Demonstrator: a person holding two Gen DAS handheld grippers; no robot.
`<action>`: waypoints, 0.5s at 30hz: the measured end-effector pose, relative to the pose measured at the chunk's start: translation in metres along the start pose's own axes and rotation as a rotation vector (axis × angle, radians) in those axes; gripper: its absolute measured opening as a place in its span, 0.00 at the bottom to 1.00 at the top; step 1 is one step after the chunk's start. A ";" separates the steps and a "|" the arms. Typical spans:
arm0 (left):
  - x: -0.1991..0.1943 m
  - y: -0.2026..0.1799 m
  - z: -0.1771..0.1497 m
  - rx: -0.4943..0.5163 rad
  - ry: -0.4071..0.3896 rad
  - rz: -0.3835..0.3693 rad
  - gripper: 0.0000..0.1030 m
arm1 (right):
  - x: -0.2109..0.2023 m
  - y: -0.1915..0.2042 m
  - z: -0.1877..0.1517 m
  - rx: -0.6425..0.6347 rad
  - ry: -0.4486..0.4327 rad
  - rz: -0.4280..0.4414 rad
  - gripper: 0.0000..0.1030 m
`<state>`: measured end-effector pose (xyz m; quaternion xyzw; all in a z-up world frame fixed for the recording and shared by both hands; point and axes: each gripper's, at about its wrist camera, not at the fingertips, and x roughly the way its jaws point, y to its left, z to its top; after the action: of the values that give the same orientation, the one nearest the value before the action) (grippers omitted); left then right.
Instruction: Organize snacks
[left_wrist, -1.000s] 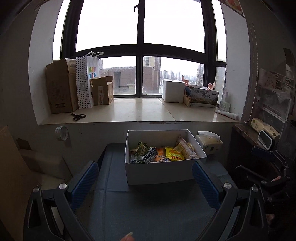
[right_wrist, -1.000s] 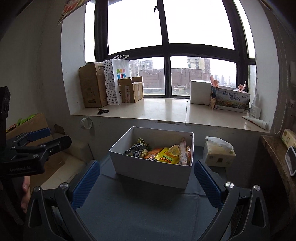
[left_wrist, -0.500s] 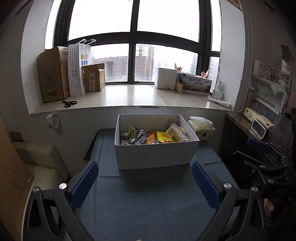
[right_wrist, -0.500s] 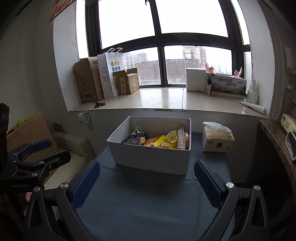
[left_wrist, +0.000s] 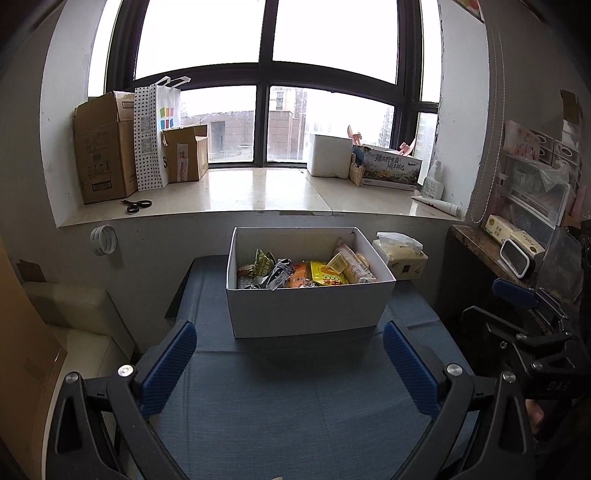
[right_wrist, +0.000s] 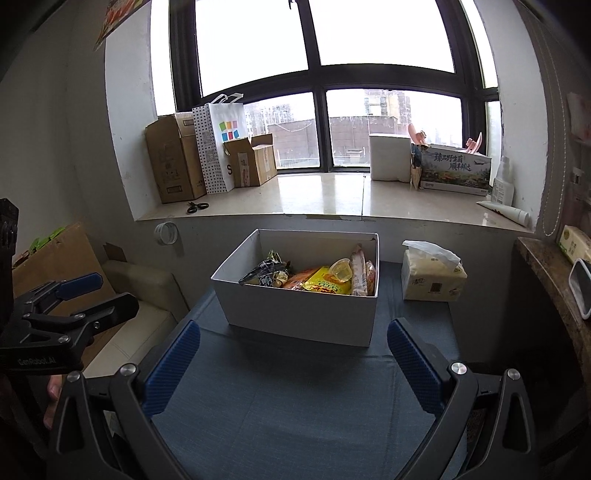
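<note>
We see both grippers, left (left_wrist: 288, 365) & right (right_wrist: 291, 369), jaws spread wide, empty. Snack packets (right_wrist: 325, 282) sit in white box (right_wrist: 295, 314), frame centre; prob. light, crinkly, slippery, so pinch a packet's edge.

Ahead of you: open white rectangular cardboard box (left_wrist: 308, 310) upright on the blue-cloth worktop (left_wrist: 295, 406), holding jumbled, colourful snack packets (left_wrist: 295, 273).

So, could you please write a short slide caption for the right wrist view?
Open right gripper faces a white box of snacks on a blue cloth, tissue pack beside it.
</note>
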<state>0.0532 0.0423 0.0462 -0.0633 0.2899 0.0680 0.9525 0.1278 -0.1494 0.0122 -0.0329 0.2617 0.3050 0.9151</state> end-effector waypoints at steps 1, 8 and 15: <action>0.000 0.000 0.000 0.000 0.000 -0.001 1.00 | 0.000 0.001 0.000 -0.001 0.000 0.000 1.00; 0.002 0.001 -0.001 -0.004 0.003 0.000 1.00 | 0.002 0.001 -0.001 -0.003 0.004 0.003 1.00; 0.003 0.000 -0.002 0.002 0.002 0.000 1.00 | 0.001 0.001 -0.001 0.000 0.001 0.002 1.00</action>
<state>0.0544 0.0419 0.0431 -0.0625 0.2911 0.0676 0.9523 0.1270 -0.1485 0.0107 -0.0327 0.2619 0.3060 0.9147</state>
